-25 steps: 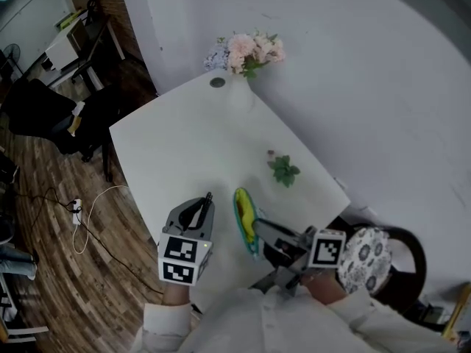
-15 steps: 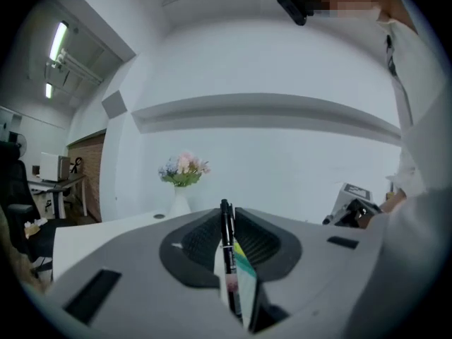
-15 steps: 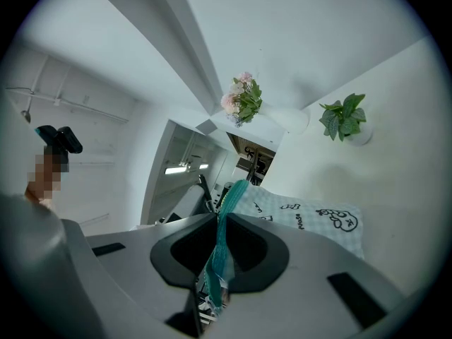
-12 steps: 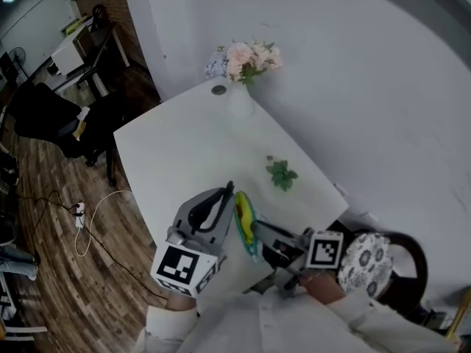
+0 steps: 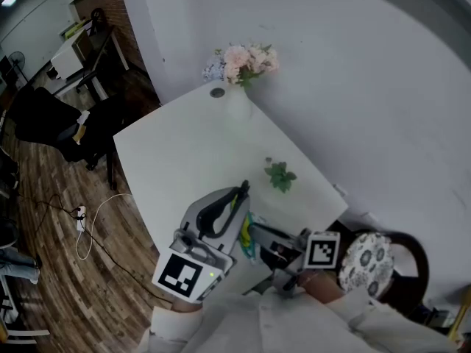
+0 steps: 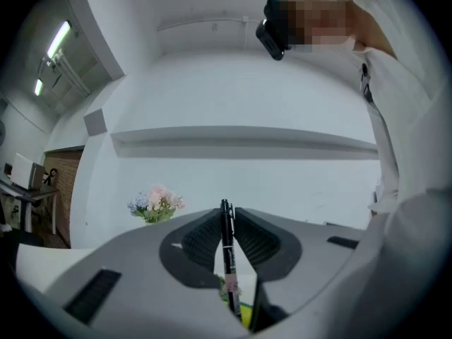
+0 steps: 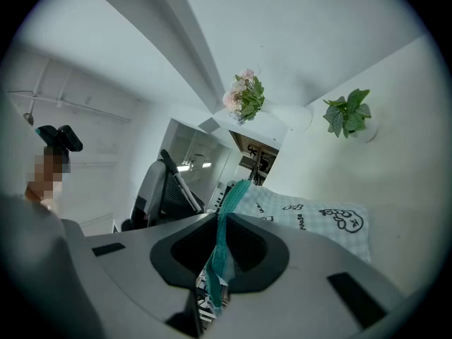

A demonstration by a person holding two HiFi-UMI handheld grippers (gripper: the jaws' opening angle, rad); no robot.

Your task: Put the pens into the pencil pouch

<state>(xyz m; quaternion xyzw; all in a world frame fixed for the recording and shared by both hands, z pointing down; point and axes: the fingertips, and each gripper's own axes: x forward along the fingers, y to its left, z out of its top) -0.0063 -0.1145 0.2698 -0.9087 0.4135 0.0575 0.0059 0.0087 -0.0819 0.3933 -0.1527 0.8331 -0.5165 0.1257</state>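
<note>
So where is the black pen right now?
The pen is pinched in the left gripper, at the head view's lower middle, just left of the pencil pouch.

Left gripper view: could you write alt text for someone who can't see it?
A grey two-jawed claw pinches a slim black pen at the picture's centre. Behind it, a pink flower bouquet stands before a white wall; a person's white sleeve fills the right edge.
</note>
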